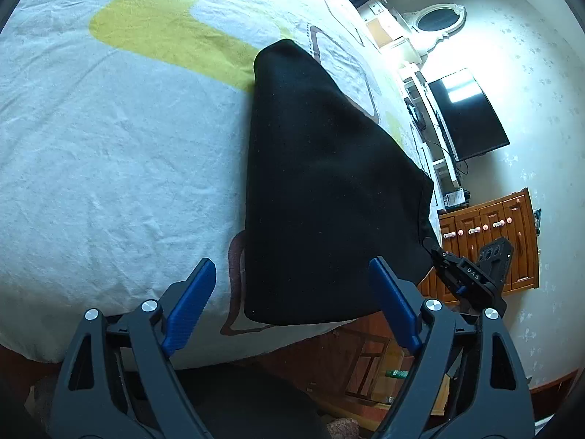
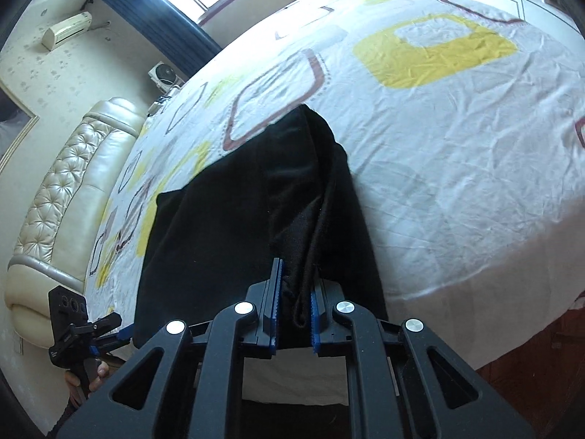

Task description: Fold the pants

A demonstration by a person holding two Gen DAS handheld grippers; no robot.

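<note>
The black pants (image 1: 329,183) are laid on the bed (image 1: 109,146), running from its near edge toward the middle, with their near end at the edge of the mattress. One near corner of the cloth is gathered into a bunch and clamped between the fingers of the right gripper (image 2: 294,311), which are drawn together on it. The left gripper (image 1: 292,307) is held just off the near edge of the bed with its fingers wide apart and nothing between them; the other near corner of the pants lies just ahead of that gap.

The step in hand is judged to be the taking up of the near end, one corner being secured and the other not yet gripped. For the next move, the left fingers would need to be brought onto the free corner and closed, so that both corners could be lifted together and carried over toward the far end for a fold. Care would be called for with the bunched, uneven hold on the right, from which a skewed fold could result.

A padded headboard (image 2: 62,197) stands at one side of the bed, and a wooden cabinet (image 1: 486,241) and a dark screen (image 1: 468,117) are seen beyond the other side. Nothing is seen on the sheet in the path of the fold.
</note>
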